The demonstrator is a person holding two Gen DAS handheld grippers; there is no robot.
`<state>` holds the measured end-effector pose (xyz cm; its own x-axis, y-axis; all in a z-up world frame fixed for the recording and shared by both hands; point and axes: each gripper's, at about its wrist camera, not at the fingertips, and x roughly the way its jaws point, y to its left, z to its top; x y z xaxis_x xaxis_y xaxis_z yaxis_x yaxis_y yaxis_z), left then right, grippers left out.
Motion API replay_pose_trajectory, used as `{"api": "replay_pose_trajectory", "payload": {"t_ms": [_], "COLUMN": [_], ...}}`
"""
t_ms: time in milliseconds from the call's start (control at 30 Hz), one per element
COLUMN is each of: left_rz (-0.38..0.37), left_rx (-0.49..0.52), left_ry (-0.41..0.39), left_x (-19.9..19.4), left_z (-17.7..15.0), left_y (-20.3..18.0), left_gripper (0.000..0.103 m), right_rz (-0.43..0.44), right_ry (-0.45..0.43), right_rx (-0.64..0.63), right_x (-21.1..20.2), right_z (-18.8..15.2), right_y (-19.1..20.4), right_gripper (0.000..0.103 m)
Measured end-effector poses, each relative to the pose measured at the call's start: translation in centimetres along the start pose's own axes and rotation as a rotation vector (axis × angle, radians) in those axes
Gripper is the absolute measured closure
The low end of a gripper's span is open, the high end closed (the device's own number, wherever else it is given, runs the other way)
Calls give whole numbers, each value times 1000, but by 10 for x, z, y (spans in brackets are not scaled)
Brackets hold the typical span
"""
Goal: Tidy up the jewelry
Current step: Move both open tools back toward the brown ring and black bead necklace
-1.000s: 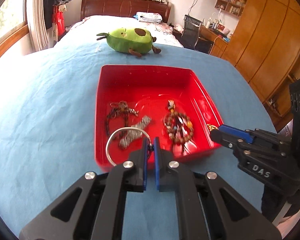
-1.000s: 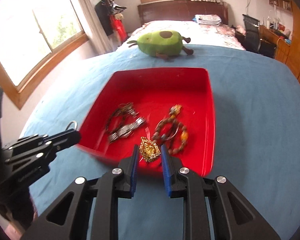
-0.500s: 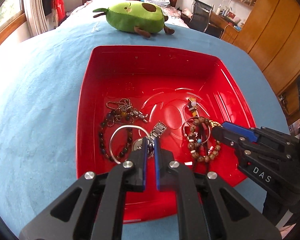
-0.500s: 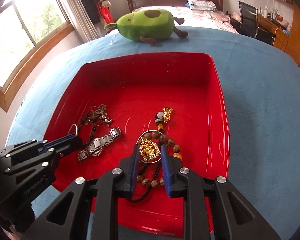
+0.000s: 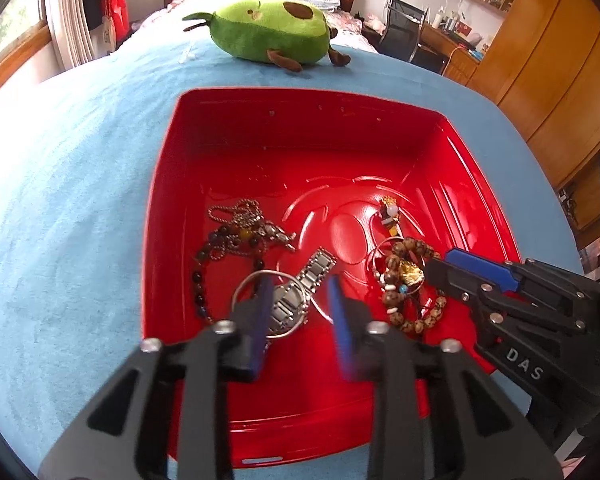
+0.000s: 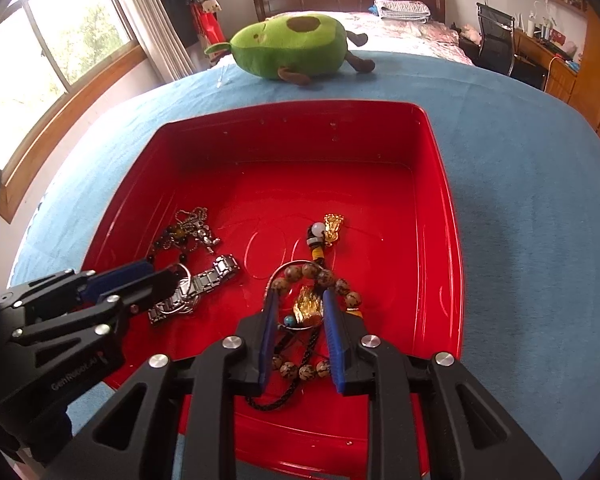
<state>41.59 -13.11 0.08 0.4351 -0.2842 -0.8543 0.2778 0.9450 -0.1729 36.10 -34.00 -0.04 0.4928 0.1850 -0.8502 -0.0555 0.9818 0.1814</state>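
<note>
Releasing into red tray (image 5: 160, 200): left gripper (image 5: 300, 312) opening over silver ring (image 5: 256, 280) at six o'clock; right gripper (image 6: 298, 320) opening around gold charm (image 6: 308, 304) at five. Looking nearly finished; withdrawing remaining.

The left gripper (image 5: 300, 300) angles steeply downward at lower centre of its view, jaws opening, blue pads apart; the right gripper (image 6: 300, 312) tilts down likewise, jaws opening; each shows at the other view's lower edge, side by side.
</note>
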Motion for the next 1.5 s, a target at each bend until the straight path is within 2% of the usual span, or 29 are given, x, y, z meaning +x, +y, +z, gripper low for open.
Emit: {"api": "replay_pose_trajectory", "payload": {"t_ms": [100,167,233,367,567,633,700,800,867,933,1033,1300,1500], "left_rz": [-6,-2,5,0,14,25,38,63,65,58,59,63,38], "left_rx": [2,2,2,-5,-7,4,16,27,33,35,37,58,59], "left_ry": [-9,-19,-38,-70,-159,-185,-204,-231,-232,-228,-221,-217,-179], "left_x": [-5,-9,-14,-29,-68,-83,-97,-118,-128,-139,-152,-177,-181], "left_z": [-1,-2,-4,-6,-16,-25,-36,-56,-69,-84,-107,-160,-191], "left_y": [0,0,1,3,3,1,-1,-2,-3,-3,-2,-6,-1], "left_gripper": [71,64,52,49,39,34,30,23,17,14,12,10,9], "right_rz": [-2,-7,-29,-27,-38,-55,-61,-40,-37,-34,-20,87,101], "right_ry": [-11,-27,-54,-85,-176,-202,-214,-209,-202,-199,-179,-134,-115], "right_rx": [0,7,6,21,21,22,16,17,11,3,-13,-10,-45], "right_x": [-5,-10,-16,-29,-70,-83,-94,-105,-112,-119,-127,-147,-155], "right_z": [0,-1,-3,-6,-17,-24,-33,-47,-57,-67,-85,-137,-179], "right_y": [0,0,-1,-5,-7,-7,-7,-9,-8,-5,0,13,23], "right_gripper": [75,68,53,49,37,29,25,17,15,6,4,4,4]}}
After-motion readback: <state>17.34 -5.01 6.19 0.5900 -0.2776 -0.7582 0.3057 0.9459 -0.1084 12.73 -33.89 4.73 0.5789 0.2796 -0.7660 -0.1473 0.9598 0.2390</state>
